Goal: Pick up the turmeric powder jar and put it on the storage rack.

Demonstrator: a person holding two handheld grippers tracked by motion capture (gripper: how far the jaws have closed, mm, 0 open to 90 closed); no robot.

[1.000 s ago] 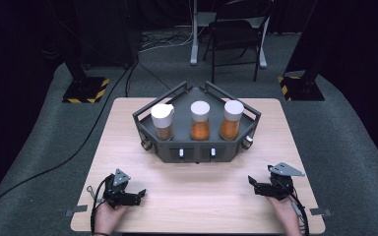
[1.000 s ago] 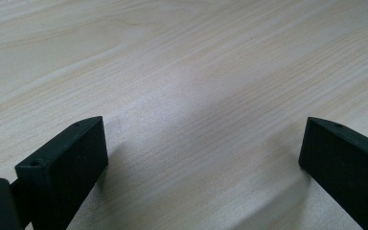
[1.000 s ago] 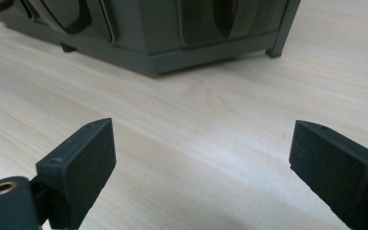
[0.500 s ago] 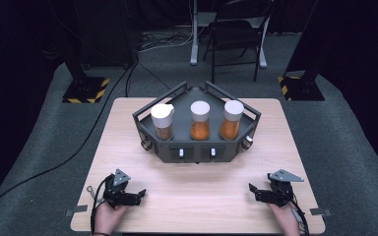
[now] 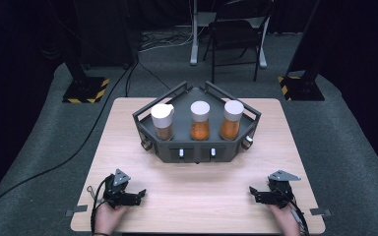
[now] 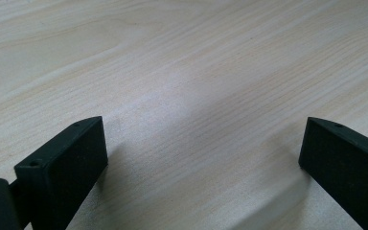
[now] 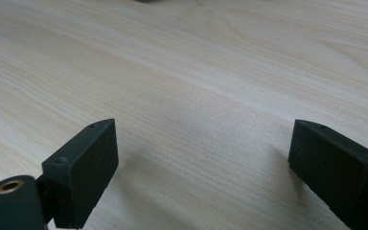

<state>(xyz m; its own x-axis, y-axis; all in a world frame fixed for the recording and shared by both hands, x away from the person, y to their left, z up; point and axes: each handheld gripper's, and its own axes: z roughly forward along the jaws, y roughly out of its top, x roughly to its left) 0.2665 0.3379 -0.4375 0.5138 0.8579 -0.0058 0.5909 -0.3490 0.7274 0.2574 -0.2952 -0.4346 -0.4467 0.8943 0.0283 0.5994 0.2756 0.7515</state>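
Nearest, at the front edge of the pale wooden tabletop (image 5: pixel 197 191), the left hand-held gripper (image 5: pixel 139 195) lies low in the person's left hand (image 5: pixel 109 215), its jaws pointing toward the middle of the board. In the left gripper view the left hand-held gripper (image 6: pixel 201 153) has its two black jaws spread wide, with bare wood grain between them and nothing pinched. Well apart, at the other front corner, the right hand-held gripper (image 5: pixel 252 193) sits in the right hand (image 5: pixel 283 216), its jaws likewise aimed inward. The right gripper view shows the right hand-held gripper (image 7: pixel 201 153) also spread, its pads close over the wood and holding nothing. A cable (image 5: pixel 94 194) loops beside the left one.

Farther back, near the centre of the tabletop, stands a dark grey angular rack (image 5: pixel 197 150) with raised rails and two small white tabs on its front face. Three clear jars stand upright in it in a row: the left jar (image 5: pixel 163 122) with brownish contents, the middle jar (image 5: pixel 200 121) and the right jar (image 5: pixel 232 120) with orange contents, each under a white lid. Both hand-held grippers are well short of the rack. Beyond the tabletop, a folding chair (image 5: pixel 236 34) stands on the grey floor.
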